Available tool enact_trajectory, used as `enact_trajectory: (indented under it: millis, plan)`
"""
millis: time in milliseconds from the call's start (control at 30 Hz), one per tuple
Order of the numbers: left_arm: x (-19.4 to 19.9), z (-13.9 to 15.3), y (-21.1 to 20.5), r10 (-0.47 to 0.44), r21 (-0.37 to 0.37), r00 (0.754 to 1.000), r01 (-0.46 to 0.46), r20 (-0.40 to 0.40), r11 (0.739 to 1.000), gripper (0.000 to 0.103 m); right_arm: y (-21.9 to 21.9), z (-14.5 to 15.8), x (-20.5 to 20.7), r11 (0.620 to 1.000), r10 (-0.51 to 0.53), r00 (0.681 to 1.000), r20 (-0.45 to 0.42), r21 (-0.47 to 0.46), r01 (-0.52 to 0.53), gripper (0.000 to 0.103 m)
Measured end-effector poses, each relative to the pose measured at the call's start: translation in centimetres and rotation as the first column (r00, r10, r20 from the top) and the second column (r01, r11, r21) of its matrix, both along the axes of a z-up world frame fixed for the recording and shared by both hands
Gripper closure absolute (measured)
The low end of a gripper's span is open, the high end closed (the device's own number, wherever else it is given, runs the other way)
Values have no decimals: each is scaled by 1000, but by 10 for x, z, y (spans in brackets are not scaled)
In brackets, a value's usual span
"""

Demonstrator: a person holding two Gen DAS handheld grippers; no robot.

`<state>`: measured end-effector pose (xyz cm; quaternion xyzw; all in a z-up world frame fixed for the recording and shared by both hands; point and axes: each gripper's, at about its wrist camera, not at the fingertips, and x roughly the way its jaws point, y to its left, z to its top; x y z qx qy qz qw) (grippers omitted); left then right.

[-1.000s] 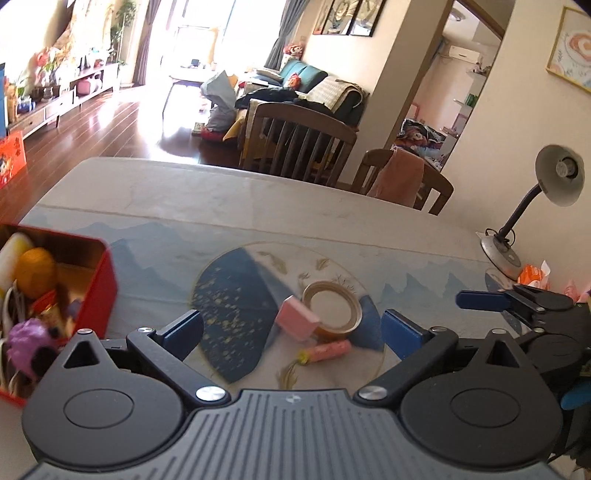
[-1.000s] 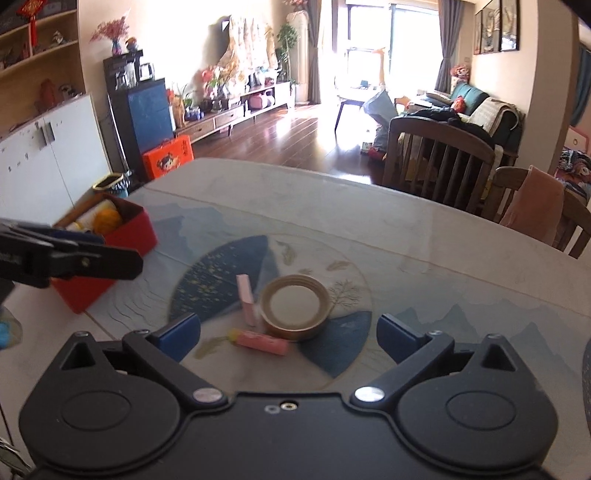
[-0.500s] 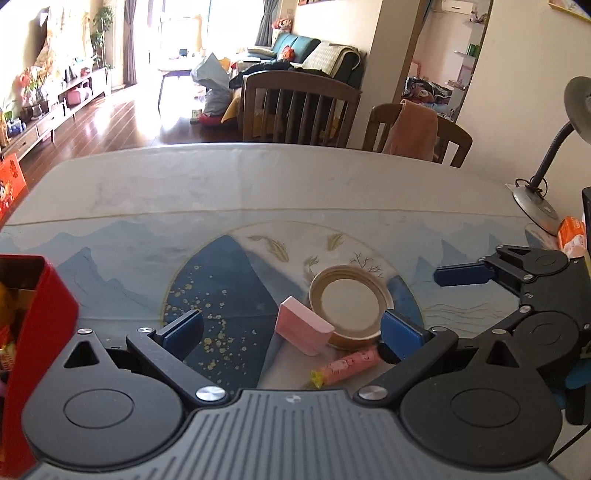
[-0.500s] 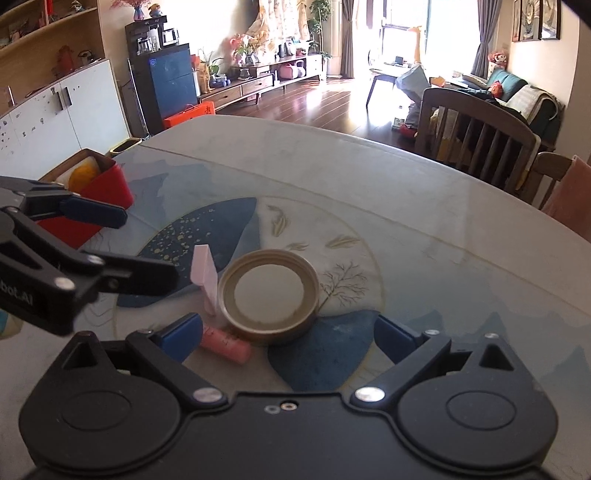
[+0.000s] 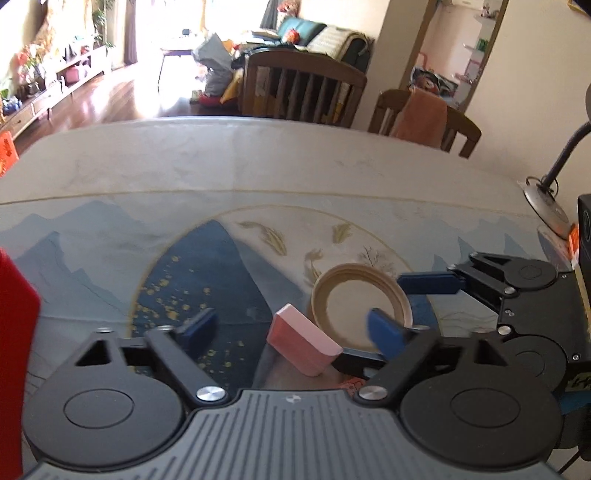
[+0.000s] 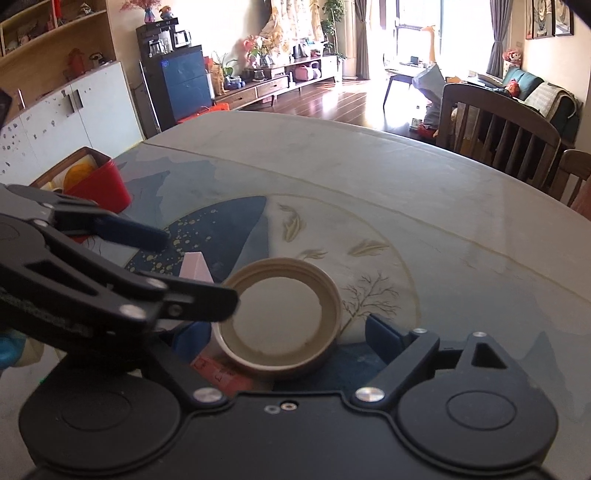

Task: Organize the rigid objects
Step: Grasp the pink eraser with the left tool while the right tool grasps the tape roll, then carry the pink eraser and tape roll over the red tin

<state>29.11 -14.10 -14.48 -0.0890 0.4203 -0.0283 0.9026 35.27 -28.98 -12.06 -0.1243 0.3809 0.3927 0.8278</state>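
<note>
Daylight floods both views from the windows [image 6: 417, 33] at twelve o'clock, blown out to white, with glare streaking the wood floor [image 6: 351, 103]. The worktop [image 5: 258, 177] is evenly lit and shows a soft sheen, with only faint shadows under the things lying on it. Fisheye distortion bows the worktop's far edge and bends walls toward the rims. In the left wrist view the left claw [image 5: 291, 328] is smeared by motion blur at its blue tips; the background is slightly soft.
</note>
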Motion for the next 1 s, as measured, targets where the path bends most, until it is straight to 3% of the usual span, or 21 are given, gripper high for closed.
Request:
enact_trajectory:
  millis: [167, 233, 500, 667, 833, 1000]
  plan:
    - [4, -6, -3, -26, -29, 1000, 26, -14, 999, 47, 2, -4, -1, 1000, 10, 1000, 13, -10, -9, 25]
    - [5, -7, -3, -20, -35, 1000, 19, -21, 999, 64, 2, -4, -1, 1000, 12, 1000, 15, -6, -11, 26]
    - [6, -6, -4, -28, -71, 999, 27, -18, 997, 84, 1, -2, -4, 1000, 23, 999, 25, -7, -22, 27]
    - [4, -4, 3, -24, -126, 999, 20, -27, 992, 85, -2, -1, -7, 999, 35, 999, 36, -24, -34, 27]
    - [0, -2, 6, -13, -116, 999, 9, -30, 993, 93, -11, -1, -7, 999, 9, 999, 39, -35, -7, 27]
    - [-4, 0, 6, 0, -85, 1000, -3, -28, 996, 93, -23, 4, -8, 998, -46, 998, 34, -30, 47, 27]
